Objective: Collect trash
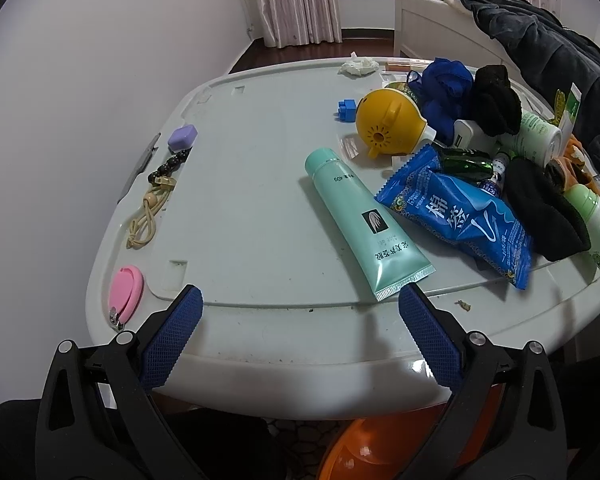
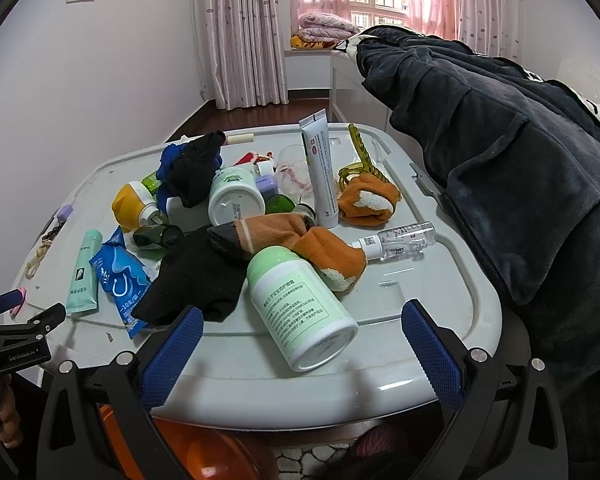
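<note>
A white plastic lid (image 1: 260,208) serves as the table top. On it lie a teal tube (image 1: 364,220), a blue cotton-swab packet (image 1: 460,212), a crumpled white tissue (image 1: 358,66) at the far edge, and a tiny scrap (image 1: 465,305) near the front rim. My left gripper (image 1: 300,300) is open and empty at the front edge, its right finger just below the tube's crimped end. My right gripper (image 2: 302,320) is open and empty, with a green-and-white bottle (image 2: 300,308) lying between its fingers. The left gripper (image 2: 24,316) also shows at the left of the right wrist view.
A pile of black socks (image 2: 188,280), orange socks (image 2: 324,248), a yellow bottle (image 1: 388,124), blue cloth (image 1: 444,92), a white tube (image 2: 320,168) and a clear bottle (image 2: 400,240) crowds the lid. A pink nail clipper (image 1: 126,292) and purple eraser (image 1: 182,138) lie left. An orange bin (image 1: 380,448) sits below. Dark clothing (image 2: 500,168) hangs right.
</note>
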{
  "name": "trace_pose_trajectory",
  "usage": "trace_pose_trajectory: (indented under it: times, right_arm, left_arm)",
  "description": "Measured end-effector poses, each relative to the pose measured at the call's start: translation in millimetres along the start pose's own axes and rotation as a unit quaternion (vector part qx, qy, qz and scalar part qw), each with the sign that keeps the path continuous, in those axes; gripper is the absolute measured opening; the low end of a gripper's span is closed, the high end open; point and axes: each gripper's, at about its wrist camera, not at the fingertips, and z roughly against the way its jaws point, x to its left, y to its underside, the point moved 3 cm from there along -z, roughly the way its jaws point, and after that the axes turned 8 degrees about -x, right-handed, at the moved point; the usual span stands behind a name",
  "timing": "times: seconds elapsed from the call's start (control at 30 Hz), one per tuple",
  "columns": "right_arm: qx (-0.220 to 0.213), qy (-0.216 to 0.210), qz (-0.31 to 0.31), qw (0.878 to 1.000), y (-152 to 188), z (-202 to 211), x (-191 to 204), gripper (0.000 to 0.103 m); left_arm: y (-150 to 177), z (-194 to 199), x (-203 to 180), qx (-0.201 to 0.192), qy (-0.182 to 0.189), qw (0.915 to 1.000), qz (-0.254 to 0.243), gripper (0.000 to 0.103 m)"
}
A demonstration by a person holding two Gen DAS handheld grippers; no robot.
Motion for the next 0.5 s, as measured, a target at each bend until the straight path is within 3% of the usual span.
trace_pose_trajectory:
  times: [0.5]
  right_arm:
    - [0.009,0.000,0.010,1.000,2.9,-4.2,3.3,0.098]
  left_arm:
    - [0.5,-1.7,0.7,0.000,0.000,1.0000,-0.002,0.096]
